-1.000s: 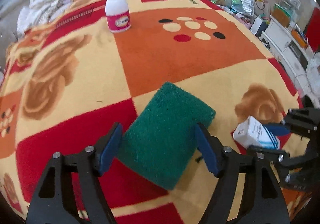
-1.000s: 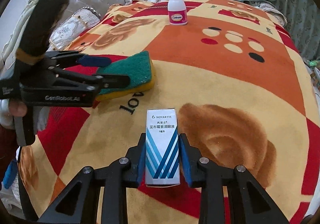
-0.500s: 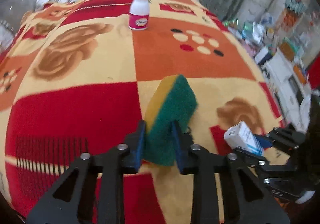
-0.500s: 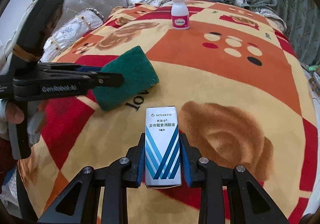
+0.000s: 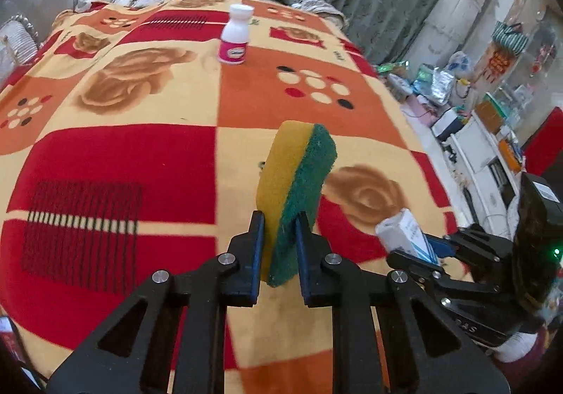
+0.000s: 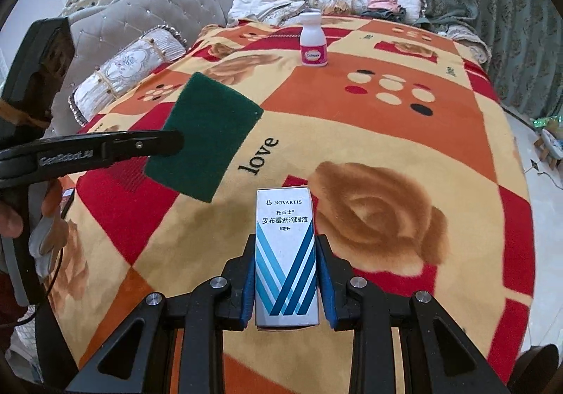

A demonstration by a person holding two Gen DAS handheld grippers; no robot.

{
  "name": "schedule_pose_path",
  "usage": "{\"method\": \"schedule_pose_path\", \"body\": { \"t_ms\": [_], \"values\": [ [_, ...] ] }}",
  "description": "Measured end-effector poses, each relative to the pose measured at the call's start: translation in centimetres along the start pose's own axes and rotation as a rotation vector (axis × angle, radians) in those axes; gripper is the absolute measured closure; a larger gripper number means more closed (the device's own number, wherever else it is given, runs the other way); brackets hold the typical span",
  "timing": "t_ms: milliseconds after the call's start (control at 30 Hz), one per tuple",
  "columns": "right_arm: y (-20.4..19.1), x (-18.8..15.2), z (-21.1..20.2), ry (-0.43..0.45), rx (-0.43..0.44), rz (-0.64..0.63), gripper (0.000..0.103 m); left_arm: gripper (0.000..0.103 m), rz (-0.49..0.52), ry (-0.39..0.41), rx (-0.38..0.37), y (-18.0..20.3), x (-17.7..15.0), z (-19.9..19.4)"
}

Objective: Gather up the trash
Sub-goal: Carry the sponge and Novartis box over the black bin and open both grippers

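Two pieces of trash are in hand at once, and this is the carry-off stage of the collection. The left gripper (image 5: 278, 253) has its jaws narrow and clamped on the sponge (image 5: 295, 183), which stands on edge between the blue pads, yellow side to the left, green scouring side to the right, lifted clear of the blanket (image 5: 123, 154). The right gripper (image 6: 286, 288) grips the small medicine box (image 6: 285, 253) by its long sides, white-and-blue face up, also held above the blanket. Far back on the bed, the white bottle (image 5: 235, 35) with the pink label stands upright, well apart from both grippers and untouched.

Next, I judge, both loads need somewhere to go. No bin shows in either view, so the hands must swing off the bed to find one, keep the squeeze firm on that soft sponge, and come back for the bottle.

Against a second ago: back then the sponge lay flat, green face up, between wide-open left jaws. They have since snapped shut on it, and it has been tipped onto its edge and raised. The box was already pinched in the right jaws; it now sits a little higher, with more of the room in sight.
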State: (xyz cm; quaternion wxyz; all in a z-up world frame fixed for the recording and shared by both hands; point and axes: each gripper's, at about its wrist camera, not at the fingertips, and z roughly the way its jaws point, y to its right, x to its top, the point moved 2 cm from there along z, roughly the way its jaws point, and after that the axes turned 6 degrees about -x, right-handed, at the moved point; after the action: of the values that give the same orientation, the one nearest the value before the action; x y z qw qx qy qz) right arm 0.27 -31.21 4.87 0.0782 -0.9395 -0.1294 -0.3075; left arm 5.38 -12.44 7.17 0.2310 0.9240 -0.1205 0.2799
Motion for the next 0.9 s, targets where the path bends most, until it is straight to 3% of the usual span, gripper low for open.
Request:
{"method": "schedule_pose_path", "body": {
  "t_ms": [433, 900],
  "values": [
    [3.1, -3.8, -4.6, 0.024, -0.054, 0.062, 0.074, 0.089, 0.088, 0.017, 0.02, 7.0, -3.5, -0.1],
    [8.1, -7.9, -9.0, 0.049, -0.126, 0.166, 0.074, 0.089, 0.191, -0.012, -0.037, 14.8, -5.3, 1.7]
  ]
}}
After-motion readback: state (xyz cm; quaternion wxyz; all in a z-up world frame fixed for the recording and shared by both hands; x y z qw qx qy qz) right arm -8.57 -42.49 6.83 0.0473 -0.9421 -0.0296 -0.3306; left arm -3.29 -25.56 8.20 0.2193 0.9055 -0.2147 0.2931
